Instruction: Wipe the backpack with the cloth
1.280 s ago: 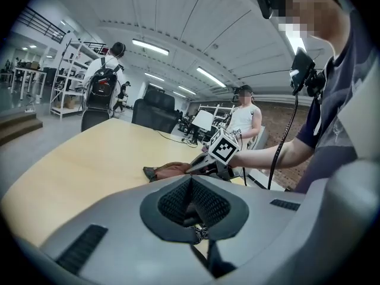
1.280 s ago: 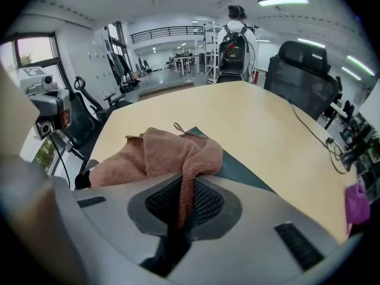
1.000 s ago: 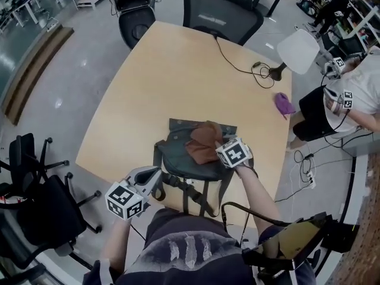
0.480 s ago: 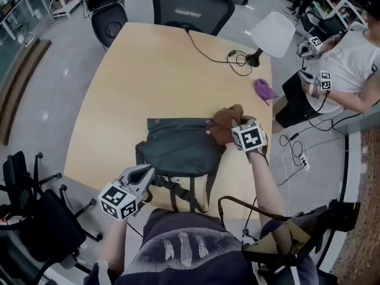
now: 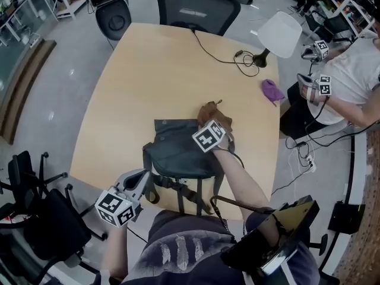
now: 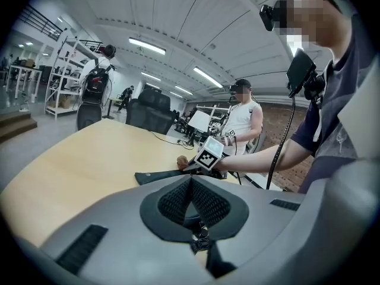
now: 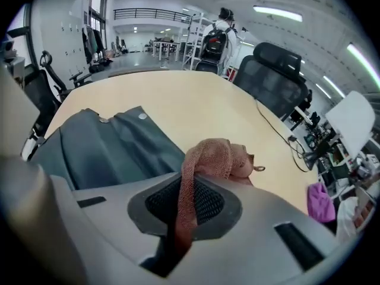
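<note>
A dark grey-green backpack lies flat near the table's front edge, its straps trailing toward me. My right gripper is over the pack's far right corner, shut on a brown cloth that bunches just past its tips. In the right gripper view a strip of that cloth runs down between the jaws of the right gripper, with the backpack to the left. My left gripper hovers at the table's front edge, left of the straps. The left gripper has its pads together and nothing between them.
A white lamp, a black cable and a purple rag sit at the table's far right. Office chairs stand behind the table, more chairs at my left. Another person holding grippers sits at the right.
The right gripper swept the cloth from the pack's top out past its right edge, then back to the far right corner. The left gripper stayed in place.
</note>
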